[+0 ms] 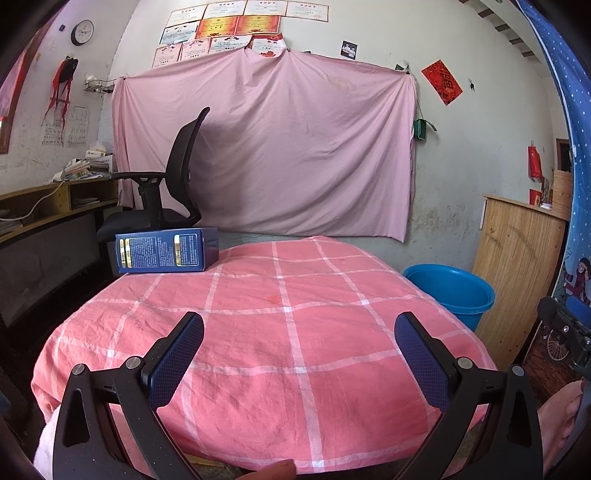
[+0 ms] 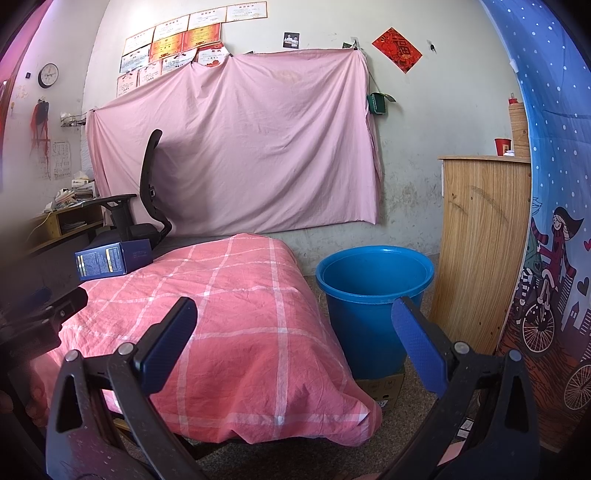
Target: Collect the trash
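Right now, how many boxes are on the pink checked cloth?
1: the blue box lies at the far left corner of the pink checked cloth. Others may be hidden.

A pink sheet (image 1: 266, 147) hangs pinned across the back wall, with rows of certificates (image 1: 225, 26) above it. A round clock (image 1: 82, 32) is mounted on the left wall. A red paper square (image 2: 397, 50) is fixed to the wall at upper right. A black office chair (image 1: 166, 184) stands before a cluttered wooden shelf unit (image 1: 55, 203) on the left. A wooden cabinet (image 2: 480, 251) stands at right, a red cup (image 2: 502, 146) on its top. A blue patterned curtain (image 2: 554, 184) borders the right edge.
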The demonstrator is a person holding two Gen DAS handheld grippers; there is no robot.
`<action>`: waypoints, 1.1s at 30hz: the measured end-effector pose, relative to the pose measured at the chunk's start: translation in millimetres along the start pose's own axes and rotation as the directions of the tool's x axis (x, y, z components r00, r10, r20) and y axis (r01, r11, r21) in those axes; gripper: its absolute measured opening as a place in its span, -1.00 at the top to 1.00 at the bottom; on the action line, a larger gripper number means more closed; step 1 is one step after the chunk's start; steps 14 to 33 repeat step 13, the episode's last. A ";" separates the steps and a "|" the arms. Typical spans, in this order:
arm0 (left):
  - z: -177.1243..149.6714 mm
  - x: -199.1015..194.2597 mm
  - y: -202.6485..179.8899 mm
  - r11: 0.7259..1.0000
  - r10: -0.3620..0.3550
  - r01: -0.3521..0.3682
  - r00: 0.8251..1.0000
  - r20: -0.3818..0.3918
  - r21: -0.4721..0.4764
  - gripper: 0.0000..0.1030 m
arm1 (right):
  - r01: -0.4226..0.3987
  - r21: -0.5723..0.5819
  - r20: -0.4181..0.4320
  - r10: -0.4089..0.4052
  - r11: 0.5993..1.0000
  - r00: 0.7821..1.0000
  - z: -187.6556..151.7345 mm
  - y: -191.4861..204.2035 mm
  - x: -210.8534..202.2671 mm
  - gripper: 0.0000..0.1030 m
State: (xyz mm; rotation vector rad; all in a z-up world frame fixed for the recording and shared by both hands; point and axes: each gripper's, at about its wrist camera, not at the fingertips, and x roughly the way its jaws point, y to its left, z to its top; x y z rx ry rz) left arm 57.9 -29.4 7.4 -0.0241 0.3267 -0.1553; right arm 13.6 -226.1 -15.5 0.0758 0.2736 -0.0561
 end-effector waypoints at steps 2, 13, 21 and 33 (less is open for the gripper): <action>-0.8 1.3 0.3 1.000 0.002 -0.002 1.000 -0.003 0.008 -0.97 | 0.000 0.000 0.001 0.000 1.000 1.000 -1.0 1.5 -1.3 -1.00; -3.7 7.3 3.2 1.000 0.004 -0.003 1.000 -0.014 0.017 -0.97 | 0.001 -0.002 -0.007 -0.001 1.000 1.000 -1.8 8.7 0.2 -1.00; -3.7 7.3 3.2 1.000 0.004 -0.003 1.000 -0.014 0.017 -0.97 | 0.001 -0.002 -0.007 -0.001 1.000 1.000 -1.8 8.7 0.2 -1.00; -3.7 7.3 3.2 1.000 0.004 -0.003 1.000 -0.014 0.017 -0.97 | 0.001 -0.002 -0.007 -0.001 1.000 1.000 -1.8 8.7 0.2 -1.00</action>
